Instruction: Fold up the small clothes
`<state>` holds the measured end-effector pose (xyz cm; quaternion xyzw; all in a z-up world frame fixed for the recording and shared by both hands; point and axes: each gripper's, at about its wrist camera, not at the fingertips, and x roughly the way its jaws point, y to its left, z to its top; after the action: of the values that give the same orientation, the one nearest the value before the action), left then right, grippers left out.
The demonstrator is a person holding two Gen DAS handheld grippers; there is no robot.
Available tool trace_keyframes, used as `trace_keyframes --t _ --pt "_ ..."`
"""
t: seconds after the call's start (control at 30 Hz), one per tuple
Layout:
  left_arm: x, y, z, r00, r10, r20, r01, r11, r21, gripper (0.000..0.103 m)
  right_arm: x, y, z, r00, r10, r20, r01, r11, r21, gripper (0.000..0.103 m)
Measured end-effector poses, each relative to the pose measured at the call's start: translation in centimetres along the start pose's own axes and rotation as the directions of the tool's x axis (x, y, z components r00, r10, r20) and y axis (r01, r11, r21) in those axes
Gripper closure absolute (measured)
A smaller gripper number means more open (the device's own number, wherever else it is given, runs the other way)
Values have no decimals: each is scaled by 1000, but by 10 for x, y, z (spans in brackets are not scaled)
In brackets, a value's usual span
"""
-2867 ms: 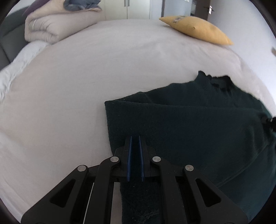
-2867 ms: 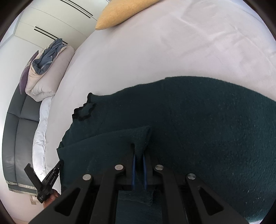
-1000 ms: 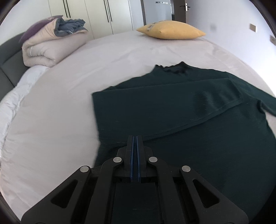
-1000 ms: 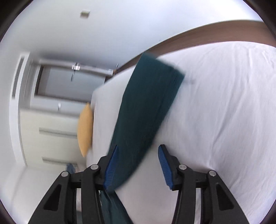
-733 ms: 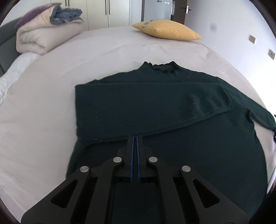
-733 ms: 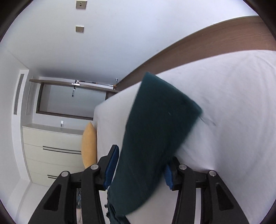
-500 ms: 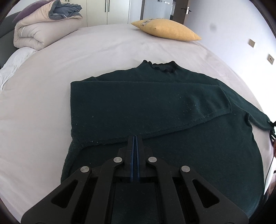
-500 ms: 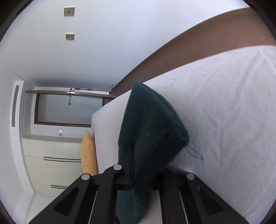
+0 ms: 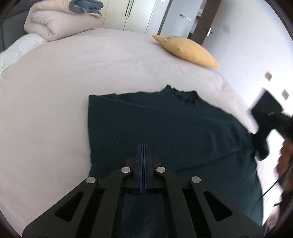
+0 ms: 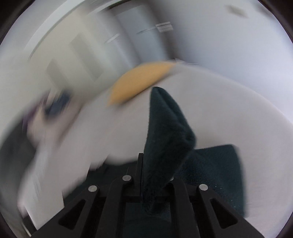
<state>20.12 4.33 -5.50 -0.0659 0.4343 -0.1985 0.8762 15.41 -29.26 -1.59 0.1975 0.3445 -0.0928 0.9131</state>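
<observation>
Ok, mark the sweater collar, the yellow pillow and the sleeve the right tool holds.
collar (image 9: pixel 185 95), left wrist view, on the dark neck opening.
pillow (image 9: pixel 188 52), left wrist view, on its middle.
sleeve (image 10: pixel 164 131), right wrist view, on the raised cuff above the right tool (image 10: pixel 146 183).

Pale bed (image 9: pixel 64 76) under soft daylight; yellow pillow (image 9: pixel 188 50) at far edge; folded duvet (image 9: pixel 55 20) far left. White wardrobes (image 9: pixel 128 12) and pale wall (image 9: pixel 247 42) behind.
</observation>
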Motion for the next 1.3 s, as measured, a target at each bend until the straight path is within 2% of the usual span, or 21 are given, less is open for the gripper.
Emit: trace_keyframes --t 0.07,0.13,0.2,0.3,0.33,0.37,0.4,0.53,0.6,0.67,0.8,0.87,0.93,1.0,1.07,1.1,1.13,1.2,1.23,1.3 --pt "2 2 7 999 -53 5 53 998 -34 103 40 57 -28 996 7 -86 -19 989 -144 96" --pt "7 7 14 990 -141 -1 140 985 -98 103 71 91 -55 988 -15 -156 -25 968 -248 96" --pt "15 14 16 979 -204 -18 199 967 -156 103 79 111 -76 986 -66 -156 5 931 -364 96" --pt "29 13 16 971 -233 -53 222 960 -171 103 78 126 -100 984 -111 -137 31 876 -481 96" --pt "34 13 16 963 -260 -64 243 950 -196 103 79 131 -104 984 -123 -131 39 856 -516 96" --pt "40 14 16 948 -309 -77 283 929 -238 103 79 134 -109 984 -134 -120 47 833 -551 96" --pt "47 15 17 929 -360 -83 324 903 -282 103 79 134 -109 984 -141 -111 53 820 -569 96" --pt "64 12 24 895 -432 -107 373 860 -349 102 73 140 -115 986 -159 -57 92 788 -609 96" --pt "74 14 27 858 -504 -104 421 803 -422 102 74 140 -114 985 -165 -44 102 775 -623 96" --pt "82 16 30 832 -546 -102 439 759 -481 102 75 142 -116 985 -165 -38 103 765 -636 96" --pt "86 21 39 824 -562 -77 449 729 -516 102 74 142 -118 987 -158 -41 97 768 -633 96" --pt "91 20 38 807 -583 -91 454 712 -536 102 75 142 -117 986 -158 -43 96 768 -633 96" --pt "91 17 40 807 -582 -95 451 714 -535 102 74 142 -117 987 -157 -43 95 770 -631 96" --pt "87 19 42 807 -587 -63 468 701 -538 102 74 141 -117 987 -156 -43 94 768 -634 95" --pt "83 28 42 809 -588 -23 474 675 -566 95 75 142 -117 987 -157 -40 95 763 -639 96" --pt "81 32 41 810 -586 -8 476 666 -575 81 75 142 -117 987 -156 -39 95 763 -639 96" --pt "80 35 40 819 -574 -3 465 667 -582 52 75 143 -117 987 -156 -38 96 763 -639 96" --pt "76 38 39 848 -530 0 433 691 -578 21 76 144 -117 987 -157 -36 98 763 -639 96" --pt "76 38 39 851 -525 10 434 692 -576 21 76 145 -117 987 -156 -34 98 761 -641 96" --pt "81 34 41 824 -566 -4 457 671 -584 21 76 148 -119 987 -158 -26 103 749 -655 95"
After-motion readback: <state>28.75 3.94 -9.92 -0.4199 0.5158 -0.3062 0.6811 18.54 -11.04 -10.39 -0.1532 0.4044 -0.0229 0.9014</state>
